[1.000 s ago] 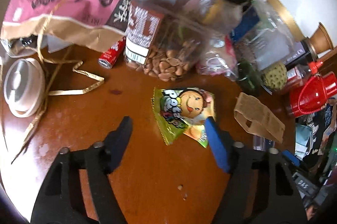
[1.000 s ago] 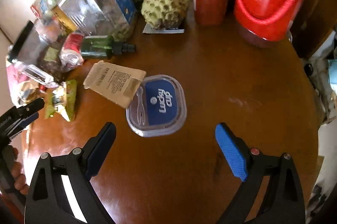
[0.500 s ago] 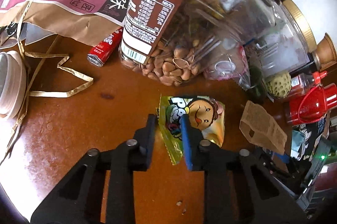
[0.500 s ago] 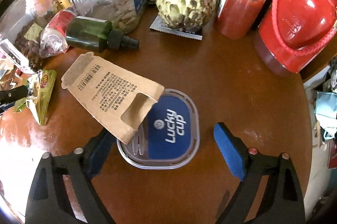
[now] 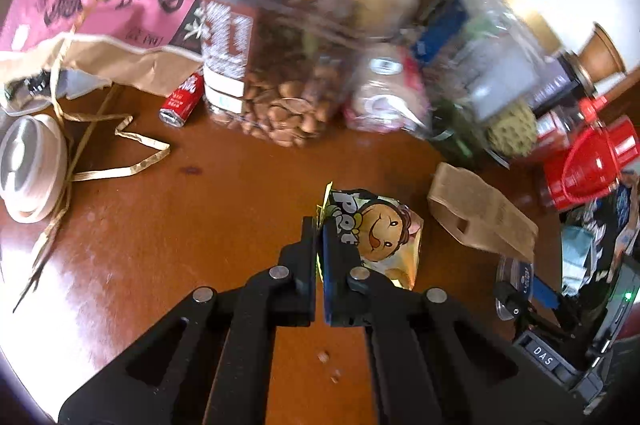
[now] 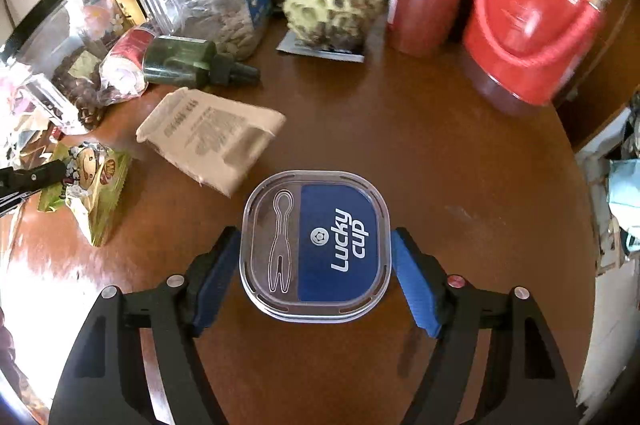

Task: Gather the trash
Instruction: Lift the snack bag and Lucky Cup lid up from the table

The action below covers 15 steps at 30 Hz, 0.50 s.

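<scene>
the left gripper (image 5: 320, 249) is clenching the snack wrapper (image 5: 384, 237) by its near edge for lifting; the right gripper (image 6: 316, 265), jaws just closing, is straddling the lucky cup lid (image 6: 316, 251) mid-table, grip uncertain.

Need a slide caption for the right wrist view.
Right claw straddles the Lucky Cup lid on the table, jaws closing.

My left claw (image 5: 320, 245) has pinched shut on the snack wrapper's (image 5: 380, 229) edge, while my right claw (image 6: 316, 257) has moved up and been closing around the Lucky Cup lid (image 6: 316, 249).
</scene>
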### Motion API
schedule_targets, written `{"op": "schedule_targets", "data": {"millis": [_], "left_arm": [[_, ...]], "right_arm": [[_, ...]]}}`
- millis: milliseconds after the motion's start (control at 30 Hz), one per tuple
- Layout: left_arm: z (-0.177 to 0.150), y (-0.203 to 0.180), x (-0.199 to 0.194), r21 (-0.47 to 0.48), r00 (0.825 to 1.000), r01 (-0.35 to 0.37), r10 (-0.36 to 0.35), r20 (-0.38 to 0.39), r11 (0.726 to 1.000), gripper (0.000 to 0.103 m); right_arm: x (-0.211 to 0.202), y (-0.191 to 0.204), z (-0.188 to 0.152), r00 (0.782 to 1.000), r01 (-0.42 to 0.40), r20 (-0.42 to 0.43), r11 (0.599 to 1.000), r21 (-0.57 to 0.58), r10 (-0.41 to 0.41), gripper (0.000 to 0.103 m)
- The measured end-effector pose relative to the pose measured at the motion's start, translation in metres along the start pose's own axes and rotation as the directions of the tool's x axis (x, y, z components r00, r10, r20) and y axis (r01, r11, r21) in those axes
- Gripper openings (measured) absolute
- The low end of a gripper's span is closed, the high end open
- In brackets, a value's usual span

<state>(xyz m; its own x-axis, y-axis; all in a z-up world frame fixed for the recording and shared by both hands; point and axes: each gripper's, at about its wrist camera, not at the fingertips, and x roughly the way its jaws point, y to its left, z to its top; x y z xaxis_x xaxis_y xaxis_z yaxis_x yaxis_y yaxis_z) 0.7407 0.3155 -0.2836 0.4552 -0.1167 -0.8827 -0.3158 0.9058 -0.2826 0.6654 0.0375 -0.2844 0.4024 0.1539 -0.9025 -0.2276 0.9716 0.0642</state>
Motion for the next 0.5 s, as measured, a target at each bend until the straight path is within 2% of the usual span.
{"op": "schedule_targets", "data": {"millis": [267, 500], "left_arm": [[-0.031, -0.068, -0.061, 0.134, 0.993, -0.039, 0.024, 0.115, 0.990, 0.001], [-0.078, -0.121, -0.128, 0.175, 0.974, -0.033, -0.007, 0.227, 0.984, 0.001]], "right_arm": [[-0.063, -0.041, -0.028, 0.998, -0.016, 0.056, 0.999, 0.033, 0.014, 0.072], [-0.136, -0.085, -0.054, 0.983, -0.045, 0.181, 0.999, 0.023, 0.040, 0.072]]}}
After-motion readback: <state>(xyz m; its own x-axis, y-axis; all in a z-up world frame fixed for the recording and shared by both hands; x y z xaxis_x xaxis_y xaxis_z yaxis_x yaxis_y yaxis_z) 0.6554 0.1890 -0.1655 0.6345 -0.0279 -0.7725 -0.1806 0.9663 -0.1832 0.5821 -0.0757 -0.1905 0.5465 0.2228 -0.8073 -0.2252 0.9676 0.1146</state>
